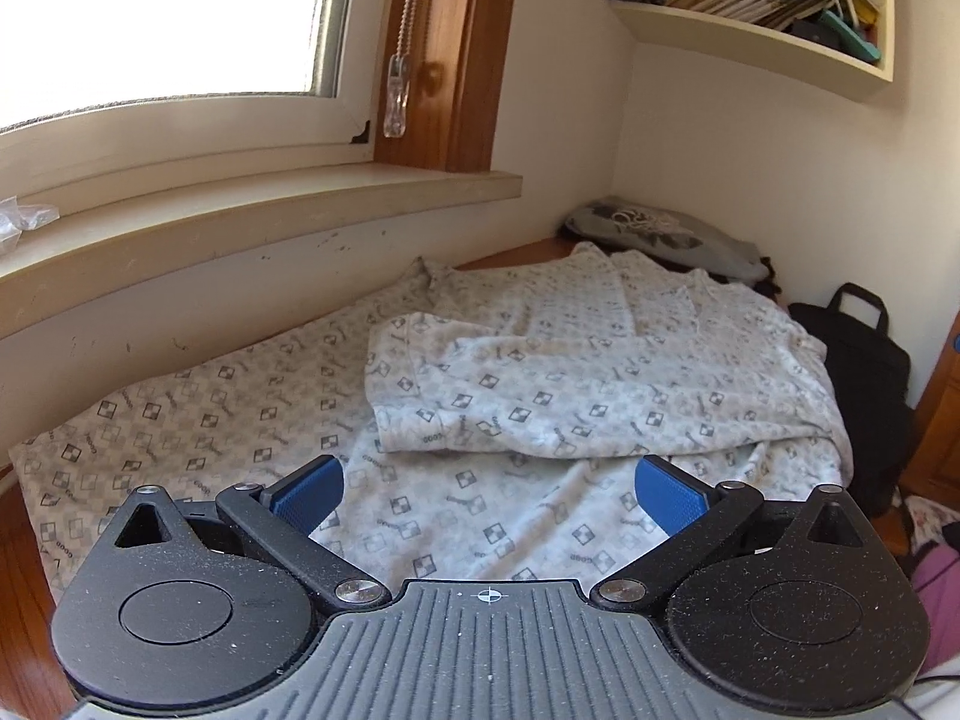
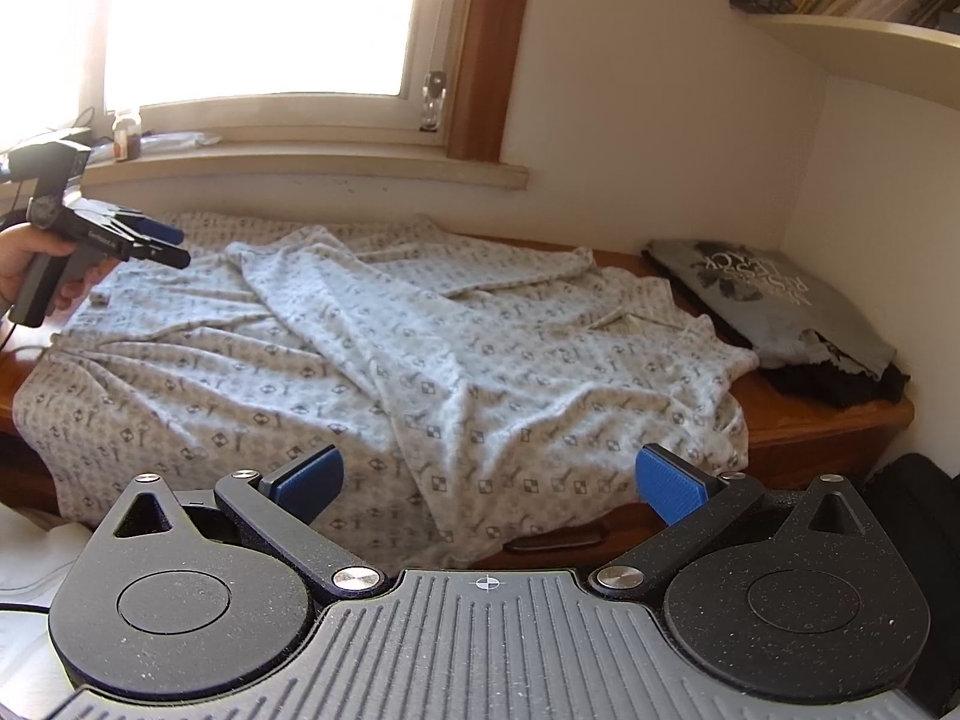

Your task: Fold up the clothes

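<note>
- A pale shirt [image 2: 420, 360] with small square marks lies spread over the wooden surface [image 2: 828, 420] under the window [image 2: 252, 18].
- One part of the shirt is folded over the rest, so a flap [image 1: 600, 384] lies on top.
- The front edge of the shirt hangs down over the edge of the surface.
- The left tool [image 1: 489, 489] sits low over the near part of the shirt. Its blue pads [image 1: 309, 495] are wide apart and hold nothing.
- The right tool [image 2: 489, 483] is in front of the hanging edge of the shirt. Its blue pads [image 2: 669, 483] are wide apart too, with nothing between them.
- In the right view, a hand [image 2: 30, 264] holds the left tool by its handle, near the left end of the shirt.
- A folded grey shirt [image 2: 774, 300] with a dark print lies in the far corner, just beside the pale shirt.
- A black bag [image 1: 864, 384] stands by the wall, past the end of the surface.
- A shelf [image 1: 762, 36] full of books hangs on the wall above the corner.
- A small jar [image 2: 127, 132] stands on the window sill [image 2: 336, 171].
</note>
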`<state>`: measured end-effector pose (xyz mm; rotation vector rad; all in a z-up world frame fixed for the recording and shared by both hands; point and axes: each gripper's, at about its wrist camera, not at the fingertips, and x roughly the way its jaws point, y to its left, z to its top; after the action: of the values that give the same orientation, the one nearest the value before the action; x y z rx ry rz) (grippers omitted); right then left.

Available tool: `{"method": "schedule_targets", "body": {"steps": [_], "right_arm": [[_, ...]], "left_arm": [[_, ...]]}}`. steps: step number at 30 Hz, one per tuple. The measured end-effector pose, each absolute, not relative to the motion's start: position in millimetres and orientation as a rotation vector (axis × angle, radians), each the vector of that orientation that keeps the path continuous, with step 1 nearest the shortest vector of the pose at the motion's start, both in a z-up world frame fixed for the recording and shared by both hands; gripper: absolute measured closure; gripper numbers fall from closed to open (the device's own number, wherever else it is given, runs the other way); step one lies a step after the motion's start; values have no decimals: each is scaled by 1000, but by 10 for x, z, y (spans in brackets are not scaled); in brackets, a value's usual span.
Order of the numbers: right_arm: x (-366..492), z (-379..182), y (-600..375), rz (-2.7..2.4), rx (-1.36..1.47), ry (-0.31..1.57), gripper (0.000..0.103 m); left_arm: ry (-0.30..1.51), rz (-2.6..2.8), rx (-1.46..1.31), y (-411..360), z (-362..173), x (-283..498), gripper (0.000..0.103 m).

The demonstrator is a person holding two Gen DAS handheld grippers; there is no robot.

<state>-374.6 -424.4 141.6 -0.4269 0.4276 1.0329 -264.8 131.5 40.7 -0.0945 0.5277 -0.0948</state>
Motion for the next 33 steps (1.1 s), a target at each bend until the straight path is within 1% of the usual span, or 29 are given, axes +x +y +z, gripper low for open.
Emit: {"method": "schedule_targets", "body": {"steps": [25,30,33], "right_arm": [[-3747,1372,-4228,1042,-426,440,0],[-3729,1285,-4140,1049,-437,463,0],[-3696,1232,-3995,1066,-447,512,0]], "left_arm": [[532,-88,-79,1307,403,-2650,0],[528,-84,-77,1312,414,-2659,0],[526,-79,-74,1315,422,-2661,0]]}}
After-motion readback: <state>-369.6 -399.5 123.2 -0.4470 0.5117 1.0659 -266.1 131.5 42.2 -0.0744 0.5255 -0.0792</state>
